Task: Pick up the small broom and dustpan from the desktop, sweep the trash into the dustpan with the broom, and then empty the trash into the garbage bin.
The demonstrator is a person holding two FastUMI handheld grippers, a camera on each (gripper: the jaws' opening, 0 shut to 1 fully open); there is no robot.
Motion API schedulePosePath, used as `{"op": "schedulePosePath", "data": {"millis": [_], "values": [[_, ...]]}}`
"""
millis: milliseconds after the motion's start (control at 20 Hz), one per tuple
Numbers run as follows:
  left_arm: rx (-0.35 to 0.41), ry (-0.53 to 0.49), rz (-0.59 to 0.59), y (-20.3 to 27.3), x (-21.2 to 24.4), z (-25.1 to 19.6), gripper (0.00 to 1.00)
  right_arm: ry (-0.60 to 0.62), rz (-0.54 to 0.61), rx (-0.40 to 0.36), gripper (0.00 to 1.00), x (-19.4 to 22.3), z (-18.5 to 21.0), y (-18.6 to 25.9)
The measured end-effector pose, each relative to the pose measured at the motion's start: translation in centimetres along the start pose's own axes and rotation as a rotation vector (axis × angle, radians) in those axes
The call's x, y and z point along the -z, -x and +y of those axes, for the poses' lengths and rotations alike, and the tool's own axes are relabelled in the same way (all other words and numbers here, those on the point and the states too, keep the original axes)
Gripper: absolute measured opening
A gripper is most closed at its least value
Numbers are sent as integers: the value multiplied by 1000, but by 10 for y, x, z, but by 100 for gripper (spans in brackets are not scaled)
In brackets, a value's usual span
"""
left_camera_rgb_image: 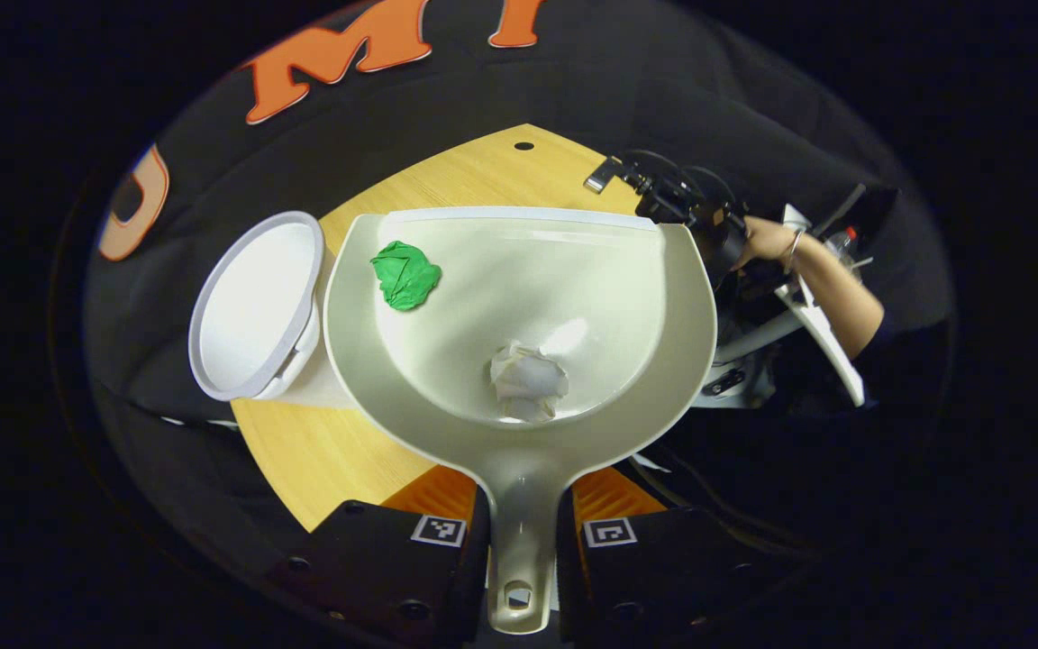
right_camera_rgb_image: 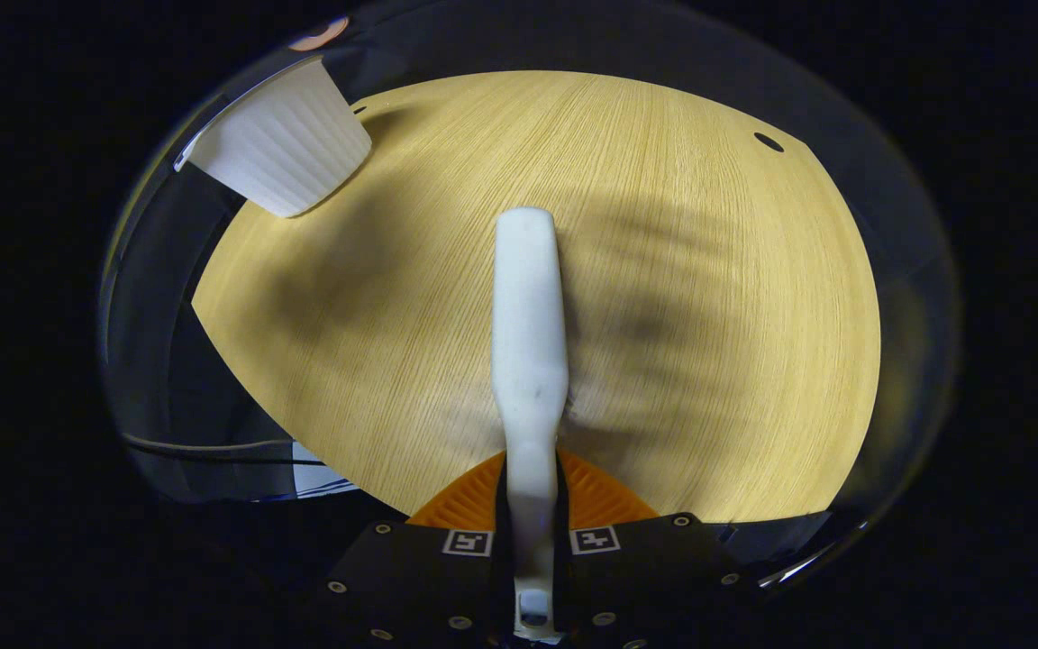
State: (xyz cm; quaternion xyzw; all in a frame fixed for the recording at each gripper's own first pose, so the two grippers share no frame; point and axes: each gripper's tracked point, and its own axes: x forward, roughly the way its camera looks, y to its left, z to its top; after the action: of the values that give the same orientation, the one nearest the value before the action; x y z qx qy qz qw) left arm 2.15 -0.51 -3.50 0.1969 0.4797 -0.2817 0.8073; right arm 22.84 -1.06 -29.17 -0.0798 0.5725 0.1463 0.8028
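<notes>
Dustpan (left_camera_rgb_image: 519, 315), handle clamped in closed left tongs (left_camera_rgb_image: 523, 541), holds green wad (left_camera_rgb_image: 405, 275) and white wad (left_camera_rgb_image: 528, 379); garbage bin (left_camera_rgb_image: 258, 302) just beside its left rim; right tongs (right_camera_rgb_image: 530, 541) grip broom (right_camera_rgb_image: 530, 333).

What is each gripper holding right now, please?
Left gripper: shut on the dustpan handle.
Right gripper: shut on the broom handle.
</notes>
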Motion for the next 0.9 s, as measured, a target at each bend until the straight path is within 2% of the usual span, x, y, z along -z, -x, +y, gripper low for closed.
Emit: {"op": "schedulePosePath", "data": {"millis": [50, 150, 350, 500, 700, 900], "values": [[14, 34, -8, 15, -6, 11, 33, -7, -4, -3, 16, -1, 1, 0], [-19, 68, -36, 39, -22, 41, 33, -20, -9, -15, 16, -3, 1, 0], [-246, 152, -53, 83, -40, 153, 33, -41, -16, -33, 16, -9, 0, 0], [-440, 179, 18, 99, -18, 231, 33, -57, -21, -45, 16, -18, 1, -9], [-594, 120, 157, 90, -1, 292, 33, -44, -15, -54, 16, -22, 3, -10], [-667, 24, 255, 102, 3, 304, 33, -40, -7, -62, 16, -23, 2, -13]]}}
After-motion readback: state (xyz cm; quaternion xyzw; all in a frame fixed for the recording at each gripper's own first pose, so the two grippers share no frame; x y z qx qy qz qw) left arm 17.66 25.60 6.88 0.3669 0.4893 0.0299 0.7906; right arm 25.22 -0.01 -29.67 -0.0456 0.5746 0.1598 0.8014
